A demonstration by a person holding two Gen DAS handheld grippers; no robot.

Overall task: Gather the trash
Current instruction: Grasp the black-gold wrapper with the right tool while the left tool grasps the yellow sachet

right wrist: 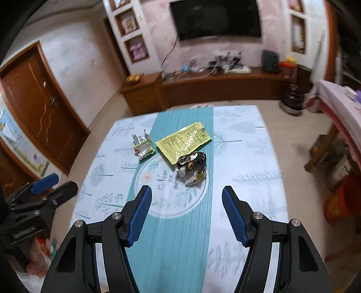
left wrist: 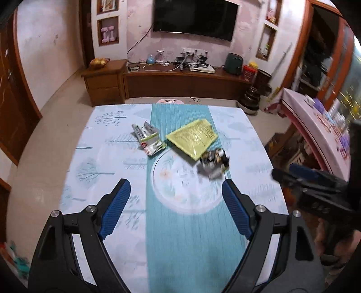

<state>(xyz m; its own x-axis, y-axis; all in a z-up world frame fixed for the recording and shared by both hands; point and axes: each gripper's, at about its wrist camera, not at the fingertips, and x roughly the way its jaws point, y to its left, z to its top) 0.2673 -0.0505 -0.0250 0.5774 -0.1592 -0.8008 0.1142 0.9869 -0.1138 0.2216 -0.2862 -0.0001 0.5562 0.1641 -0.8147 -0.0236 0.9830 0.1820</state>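
Left claw [left wrist: 176, 198] and right claw [right wrist: 186, 204] both open, empty, above counter [left wrist: 108, 157] near edge — yellow packet [left wrist: 193, 137], crumpled dark wrapper [left wrist: 213, 164], folded white wrapper [left wrist: 149, 139] clustered toward far-edge middle.

Home living room: wall television [left wrist: 195, 19], wooden media cabinet [left wrist: 187, 84].

Living room. Pale pink wall [left wrist: 140, 29] at 12 o'clock, wall-mounted TV [left wrist: 195, 19] on it, recessed shelf niches [left wrist: 107, 30] either side. Long low wooden TV cabinet [left wrist: 187, 83] beneath, cluttered with cables and boxes; drawer unit [left wrist: 105, 84] with fruit bowl [left wrist: 99, 62] at its left end. Beige tile floor [left wrist: 56, 126]. Brown wooden door [right wrist: 38, 101] at 9 o'clock. Pink-covered side table [left wrist: 315, 126] at 3 o'clock. Even indoor light.
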